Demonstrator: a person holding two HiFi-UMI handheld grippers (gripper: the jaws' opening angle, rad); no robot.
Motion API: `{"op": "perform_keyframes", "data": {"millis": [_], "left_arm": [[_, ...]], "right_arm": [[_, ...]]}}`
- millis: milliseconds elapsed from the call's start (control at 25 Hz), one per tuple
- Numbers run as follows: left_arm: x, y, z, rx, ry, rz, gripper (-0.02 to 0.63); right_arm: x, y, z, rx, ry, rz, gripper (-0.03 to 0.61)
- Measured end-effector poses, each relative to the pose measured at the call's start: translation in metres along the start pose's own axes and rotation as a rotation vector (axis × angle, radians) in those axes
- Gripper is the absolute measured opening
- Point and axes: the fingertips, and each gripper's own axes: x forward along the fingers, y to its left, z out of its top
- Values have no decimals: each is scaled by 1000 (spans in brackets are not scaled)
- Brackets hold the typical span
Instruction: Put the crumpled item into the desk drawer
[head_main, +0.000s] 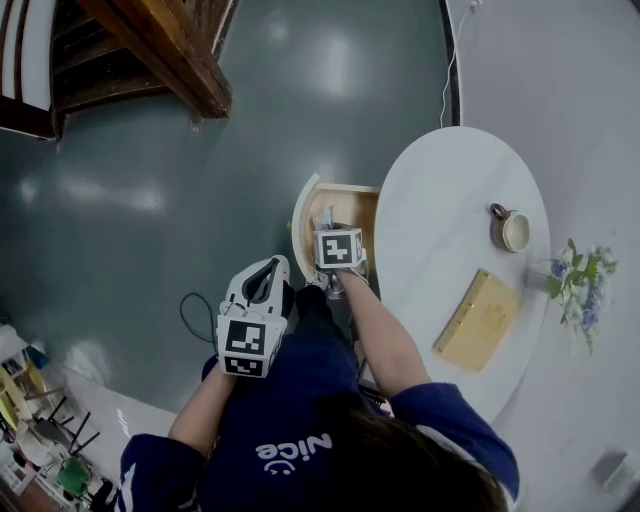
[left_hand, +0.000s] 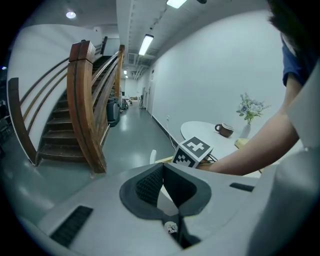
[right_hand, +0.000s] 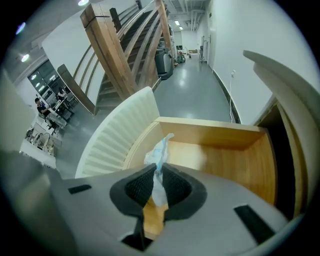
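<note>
Your right gripper (right_hand: 159, 171) has its fingers clamped on the crumpled item (right_hand: 158, 152), a white wad with a bit of blue. The wad sticks out past the fingertips, pinched between the dark pads. The gripper points steeply down into the open desk drawer (right_hand: 235, 162), so the item sits over the wooden drawer floor, near the ribbed white curved drawer front (right_hand: 112, 142). Can't tell if the wad touches the wood. It's still in the grip, not let go.

Your left gripper (left_hand: 161, 168) has its fingertips together and nothing between them. It's held near your body, to the left of the right gripper and short of the drawer.

In the head view the drawer is pulled out from under the left edge of the round white table (head_main: 440, 200). On the tabletop are a mug (head_main: 512, 230), a flat wooden board (head_main: 478, 320) and a small bunch of flowers (head_main: 580, 285) at the far right edge, all well apart from the drawer. A wooden staircase (left_hand: 85, 110) stands off to the left, on the grey floor (head_main: 200, 150).
</note>
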Motion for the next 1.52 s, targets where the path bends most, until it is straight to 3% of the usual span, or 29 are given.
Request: {"op": "perform_keyframes", "data": {"millis": [480,720,1120,1520], "left_arm": [[3,5,-11,-8,26,-6,3],[1,14,-22,-26,44,16,3],[8,11,-24,-14,62,4,3],[14,13,-29,-22,85,15,4]], "right_arm": [[35,-5,-19,-13,98,43,46],[50,-9,-21,-24,84,64,48],[66,-22,-27,-21,136,46,51],[81,-32,-24,-97,145,20,58]]}}
